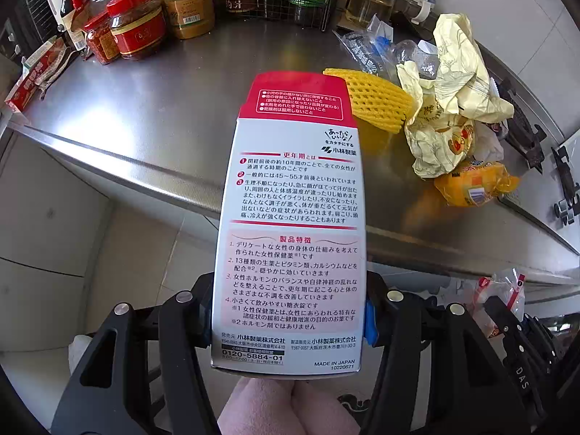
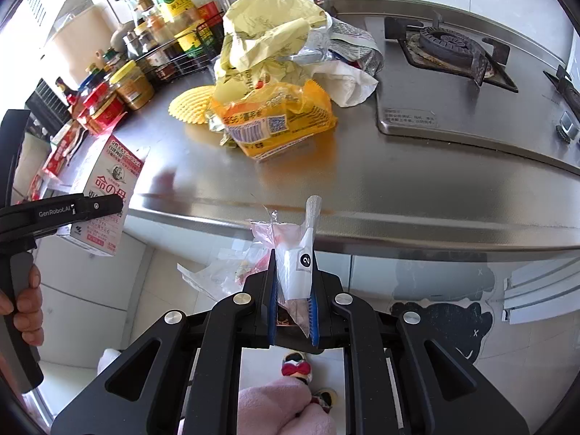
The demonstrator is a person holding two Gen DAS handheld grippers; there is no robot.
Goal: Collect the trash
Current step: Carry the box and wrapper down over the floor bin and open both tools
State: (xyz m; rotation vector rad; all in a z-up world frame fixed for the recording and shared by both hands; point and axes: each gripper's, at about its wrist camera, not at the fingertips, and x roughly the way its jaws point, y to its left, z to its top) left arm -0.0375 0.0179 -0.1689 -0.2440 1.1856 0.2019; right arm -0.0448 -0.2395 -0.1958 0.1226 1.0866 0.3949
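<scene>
Left gripper (image 1: 290, 311) clamped on a tall white-and-red printed cardboard box (image 1: 290, 217), held off the front edge of the stainless-steel counter (image 1: 152, 101). Right gripper (image 2: 293, 311) pinched tight on a crumpled clear plastic bag (image 2: 290, 264), also off the edge. Left on the counter: a heap of yellow wrappers (image 2: 268, 72).

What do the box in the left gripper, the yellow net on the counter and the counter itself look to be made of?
Box: printed cardboard, slightly glossy, with crisp folded edges. Yellow net: likely foam, matte, an open puffy mesh. Counter: probably stainless steel, brushed grey with blurred reflections.
</scene>
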